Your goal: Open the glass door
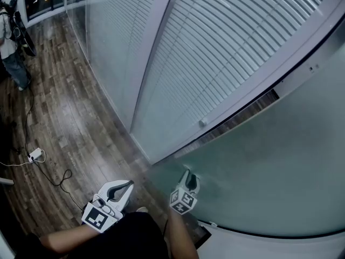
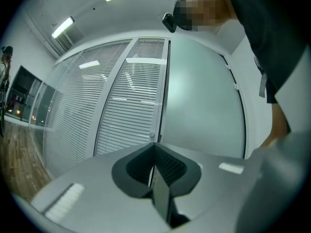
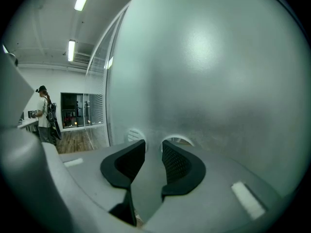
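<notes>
The frosted glass door point(image 1: 269, 161) fills the right of the head view and stands ajar, with a dark gap point(image 1: 237, 120) along its edge beside the blind-covered frame. My right gripper point(image 1: 188, 180) points at the door's face low down, its tips right at the glass. In the right gripper view its jaws point(image 3: 153, 147) stand apart with nothing between them, and two round clear spots point(image 3: 179, 140) show in the frosting just past the tips. My left gripper point(image 1: 125, 186) hangs left of the door over the floor, shut and empty, aimed at the door's edge point(image 2: 165, 91).
A glass wall with white blinds point(image 1: 215, 47) runs left of the door, with a small knob point(image 1: 202, 122) on its frame. A white plug and black cable point(image 1: 35, 155) lie on the wooden floor. A person point(image 1: 11, 42) stands far off at the left.
</notes>
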Demonstrator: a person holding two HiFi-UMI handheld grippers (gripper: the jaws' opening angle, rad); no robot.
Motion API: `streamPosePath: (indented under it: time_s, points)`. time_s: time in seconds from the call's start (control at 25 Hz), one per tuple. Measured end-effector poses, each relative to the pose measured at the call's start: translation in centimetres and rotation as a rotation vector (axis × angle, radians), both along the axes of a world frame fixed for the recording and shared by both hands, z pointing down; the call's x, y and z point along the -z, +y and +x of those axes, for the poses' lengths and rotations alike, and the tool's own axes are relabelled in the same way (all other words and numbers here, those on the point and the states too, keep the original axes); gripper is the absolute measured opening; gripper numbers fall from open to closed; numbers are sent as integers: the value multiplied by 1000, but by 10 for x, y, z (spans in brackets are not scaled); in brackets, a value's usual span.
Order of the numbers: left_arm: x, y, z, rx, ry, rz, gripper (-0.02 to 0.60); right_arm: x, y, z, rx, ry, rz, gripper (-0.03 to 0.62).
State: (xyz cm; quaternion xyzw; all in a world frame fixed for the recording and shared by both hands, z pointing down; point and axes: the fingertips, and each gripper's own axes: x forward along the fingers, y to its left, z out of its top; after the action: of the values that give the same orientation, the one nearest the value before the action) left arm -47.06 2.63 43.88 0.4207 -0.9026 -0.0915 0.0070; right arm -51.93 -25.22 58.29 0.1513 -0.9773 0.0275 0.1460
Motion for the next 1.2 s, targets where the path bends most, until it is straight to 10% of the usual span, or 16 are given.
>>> streamPosePath:
  time_s: [1.2]
  points:
    - [5, 3, 63, -180, 34, 75, 0, 14, 89, 98, 43, -36, 15, 129]
